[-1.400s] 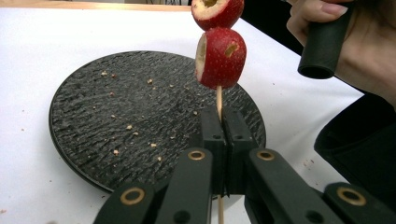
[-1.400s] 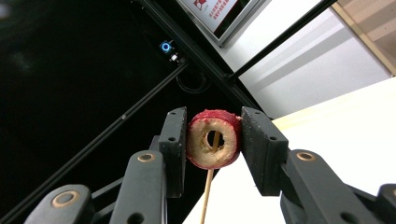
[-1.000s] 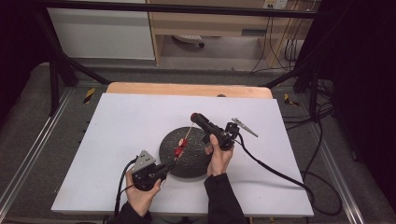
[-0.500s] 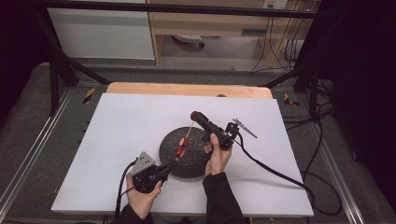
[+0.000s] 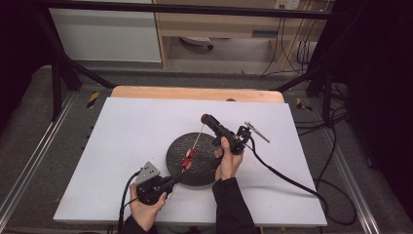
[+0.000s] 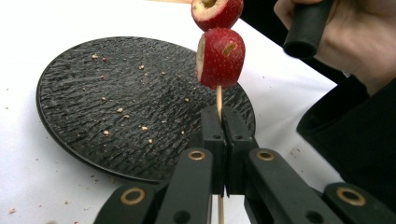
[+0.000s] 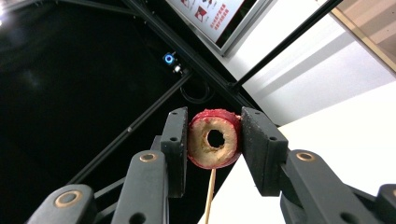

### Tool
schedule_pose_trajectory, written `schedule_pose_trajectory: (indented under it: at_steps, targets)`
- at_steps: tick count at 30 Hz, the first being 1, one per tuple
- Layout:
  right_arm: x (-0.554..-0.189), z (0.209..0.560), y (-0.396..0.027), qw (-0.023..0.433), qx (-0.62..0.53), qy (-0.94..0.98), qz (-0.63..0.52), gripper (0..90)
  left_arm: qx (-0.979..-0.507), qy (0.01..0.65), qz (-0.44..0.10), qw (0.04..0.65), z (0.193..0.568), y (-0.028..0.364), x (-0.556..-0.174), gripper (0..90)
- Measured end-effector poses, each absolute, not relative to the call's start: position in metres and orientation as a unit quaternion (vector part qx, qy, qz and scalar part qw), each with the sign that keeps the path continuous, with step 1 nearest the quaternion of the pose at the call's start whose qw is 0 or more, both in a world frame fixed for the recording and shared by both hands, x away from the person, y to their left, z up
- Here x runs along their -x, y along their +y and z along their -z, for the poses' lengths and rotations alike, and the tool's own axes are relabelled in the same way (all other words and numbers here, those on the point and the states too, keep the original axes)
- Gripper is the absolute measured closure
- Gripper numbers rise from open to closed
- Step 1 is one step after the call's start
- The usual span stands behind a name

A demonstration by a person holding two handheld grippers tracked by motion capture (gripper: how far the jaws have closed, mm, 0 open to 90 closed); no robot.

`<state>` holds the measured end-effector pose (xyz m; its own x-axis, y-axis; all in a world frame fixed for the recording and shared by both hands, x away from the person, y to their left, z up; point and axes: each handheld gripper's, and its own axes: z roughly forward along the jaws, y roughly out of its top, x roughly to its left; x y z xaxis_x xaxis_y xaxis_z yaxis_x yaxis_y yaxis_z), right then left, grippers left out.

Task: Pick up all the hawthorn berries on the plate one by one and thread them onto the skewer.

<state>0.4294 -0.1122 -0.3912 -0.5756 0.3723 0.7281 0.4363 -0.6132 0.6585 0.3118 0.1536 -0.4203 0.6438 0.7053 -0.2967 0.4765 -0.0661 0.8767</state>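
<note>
The left gripper [image 6: 223, 135] is closed tight on the lower end of a thin wooden skewer [image 6: 218, 99], which passes between its pads and rises at a slant over the near edge of a round black slate plate [image 6: 84, 93]. Two red cored fruit pieces [image 6: 220, 57] are threaded on the skewer just above the jaws, one directly over the other and touching. In the high view the skewer [image 5: 195, 141] runs diagonally from the left gripper [image 5: 171, 181] at the plate's front edge up toward the right gripper [image 5: 208, 120], with the threaded pieces [image 5: 187, 157] above the plate [image 5: 204, 168]. The right gripper [image 7: 214, 140] is clamped on a third fruit ring [image 7: 214, 139], cut face and centre hole toward its camera, held clear of the white table [image 5: 126, 131]. The skewer tip [image 7: 210, 193] lies just below this ring; whether it touches cannot be confirmed from this angle. Pale crumbs [image 6: 122, 110] are scattered across the plate surface.
</note>
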Motion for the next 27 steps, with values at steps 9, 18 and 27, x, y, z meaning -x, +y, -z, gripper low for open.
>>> schedule_pose_trajectory:
  at_steps: [9, 18, 27]
  targets:
    - [-0.428, 0.398, -0.109, 0.048, 0.446, -0.431, 0.783, 63.3, -0.707, 0.414, -0.081, 0.568, 0.420, 0.146, -0.313, 89.1]
    - [-0.421, 0.402, -0.106, 0.058, 0.444, -0.446, 0.775, 63.3, -0.709, 0.415, -0.086, 0.564, 0.417, 0.143, -0.321, 89.2]
    - [-0.416, 0.402, -0.105, 0.050, 0.441, -0.466, 0.765, 63.2, -0.711, 0.414, -0.089, 0.562, 0.412, 0.139, -0.329, 89.2]
